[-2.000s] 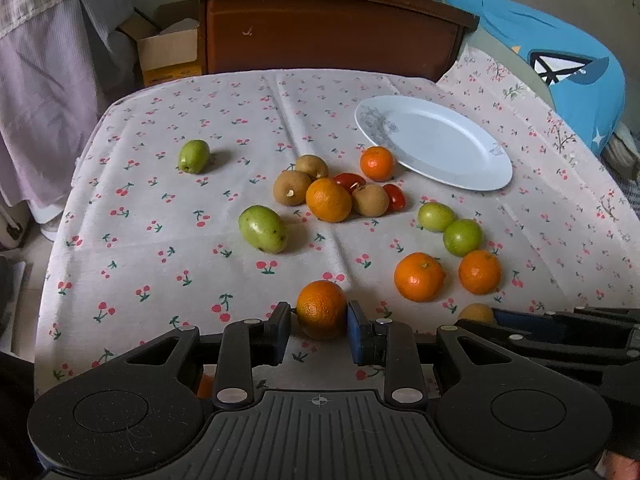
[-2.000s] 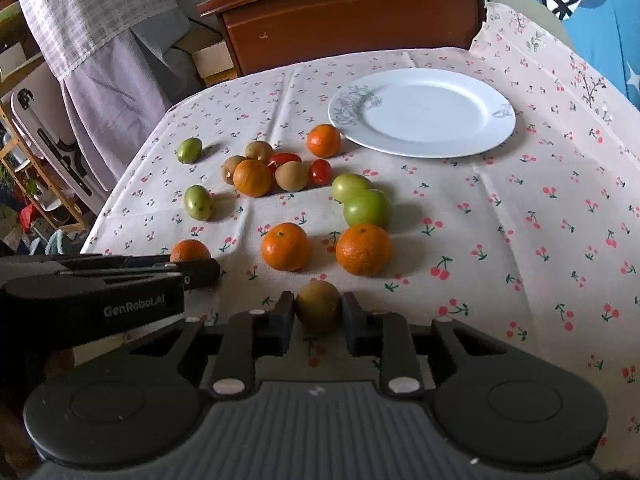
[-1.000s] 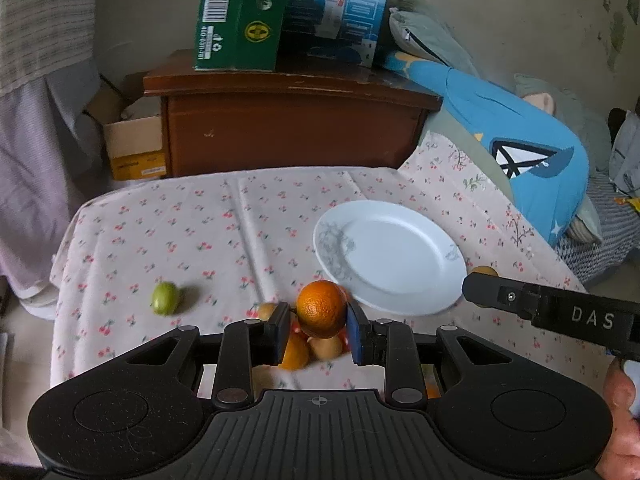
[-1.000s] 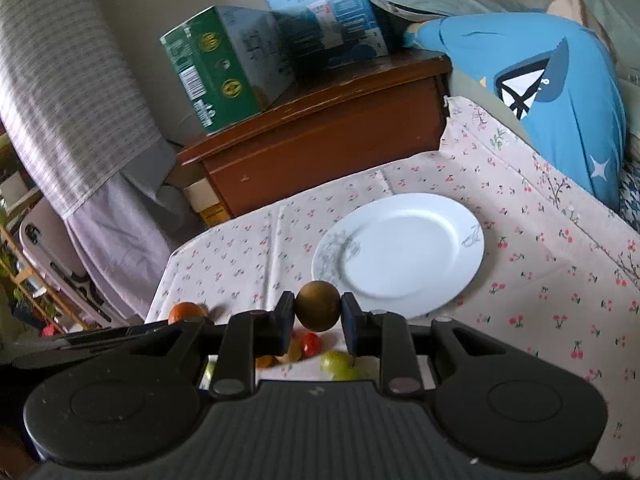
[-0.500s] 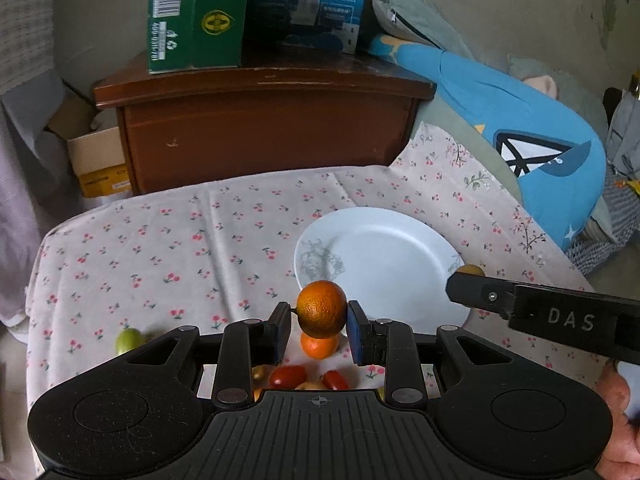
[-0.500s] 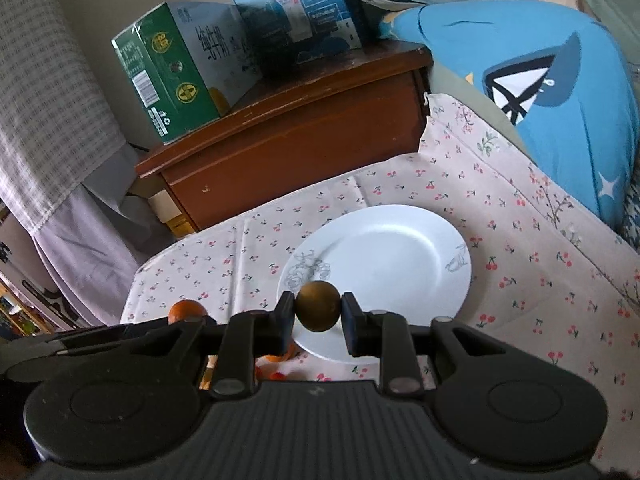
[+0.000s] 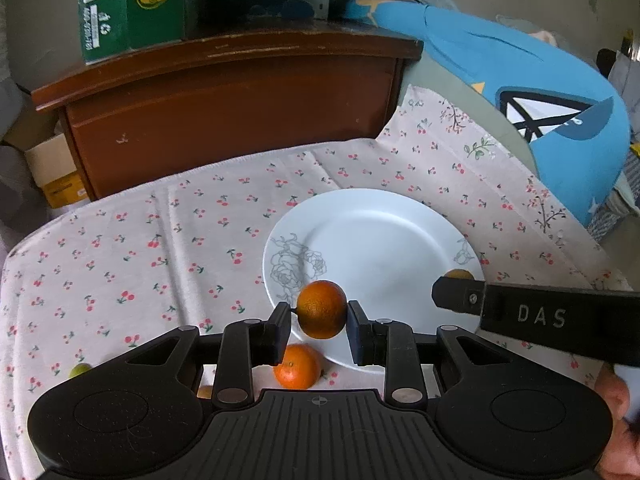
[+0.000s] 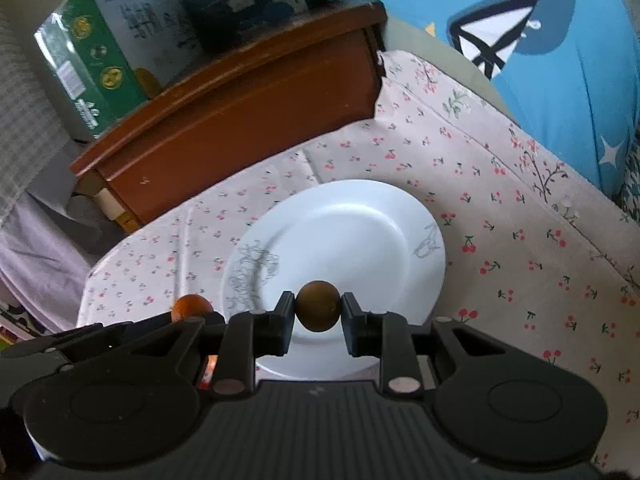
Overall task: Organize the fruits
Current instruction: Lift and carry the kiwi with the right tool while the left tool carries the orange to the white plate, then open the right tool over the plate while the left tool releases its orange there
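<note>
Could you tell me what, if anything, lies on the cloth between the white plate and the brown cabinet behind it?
Nothing: in both wrist views only bare cherry-print cloth runs from the white plate to the brown cabinet.

Plate [image 7: 380, 240] on tablecloth [image 7: 160, 248]; cabinet [image 7: 232, 108] behind; boxes [image 7: 132, 4] atop.

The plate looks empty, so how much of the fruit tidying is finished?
Nothing is done yet: the white plate holds no fruit. In hand: the left tongs grip an orange, and the right tongs grip a brown fruit, both over the plate. Left to do: set those down, then fetch the rest, like another orange on the tablecloth.
</note>
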The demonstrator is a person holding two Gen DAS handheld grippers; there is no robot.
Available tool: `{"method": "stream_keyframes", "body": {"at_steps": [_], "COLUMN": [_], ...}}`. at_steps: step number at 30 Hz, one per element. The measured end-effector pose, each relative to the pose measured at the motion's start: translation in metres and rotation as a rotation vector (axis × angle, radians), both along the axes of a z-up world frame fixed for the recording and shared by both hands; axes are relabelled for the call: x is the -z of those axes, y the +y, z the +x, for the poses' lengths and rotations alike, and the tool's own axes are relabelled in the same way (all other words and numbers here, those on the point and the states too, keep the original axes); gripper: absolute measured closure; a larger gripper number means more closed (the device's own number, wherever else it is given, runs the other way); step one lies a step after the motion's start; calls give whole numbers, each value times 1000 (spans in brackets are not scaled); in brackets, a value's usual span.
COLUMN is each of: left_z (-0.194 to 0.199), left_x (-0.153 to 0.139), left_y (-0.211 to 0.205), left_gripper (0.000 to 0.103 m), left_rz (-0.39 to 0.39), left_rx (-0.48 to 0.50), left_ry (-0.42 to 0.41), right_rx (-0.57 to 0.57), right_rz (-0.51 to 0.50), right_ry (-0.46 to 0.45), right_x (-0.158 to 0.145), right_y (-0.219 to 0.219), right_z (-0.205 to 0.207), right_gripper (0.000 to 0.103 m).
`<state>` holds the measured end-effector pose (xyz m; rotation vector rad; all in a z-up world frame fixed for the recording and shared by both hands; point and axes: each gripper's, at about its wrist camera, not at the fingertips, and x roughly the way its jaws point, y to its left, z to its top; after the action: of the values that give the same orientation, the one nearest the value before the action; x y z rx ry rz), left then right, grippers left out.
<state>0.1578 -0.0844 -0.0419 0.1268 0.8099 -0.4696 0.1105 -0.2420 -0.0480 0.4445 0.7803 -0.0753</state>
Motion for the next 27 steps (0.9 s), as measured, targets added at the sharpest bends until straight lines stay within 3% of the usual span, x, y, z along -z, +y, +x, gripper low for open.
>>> {"method": "stream_keyframes", "body": {"at_steps": [18, 23, 27], "left_z": [25, 19, 14], "left_x": [22, 13, 2], "left_y": [-16, -14, -11], "left_gripper": [72, 43, 31], "left_rz": [25, 30, 34], "left_rx": [8, -3, -14], "left_ry": [41, -2, -28], "right_rx": [73, 90, 87], "right_rz": [56, 83, 95], "right_ry": [70, 42, 19], "right_x": [25, 21, 15], "right_y": [-9, -15, -18], "right_z": [22, 18, 16], "right_gripper": [75, 73, 68]}}
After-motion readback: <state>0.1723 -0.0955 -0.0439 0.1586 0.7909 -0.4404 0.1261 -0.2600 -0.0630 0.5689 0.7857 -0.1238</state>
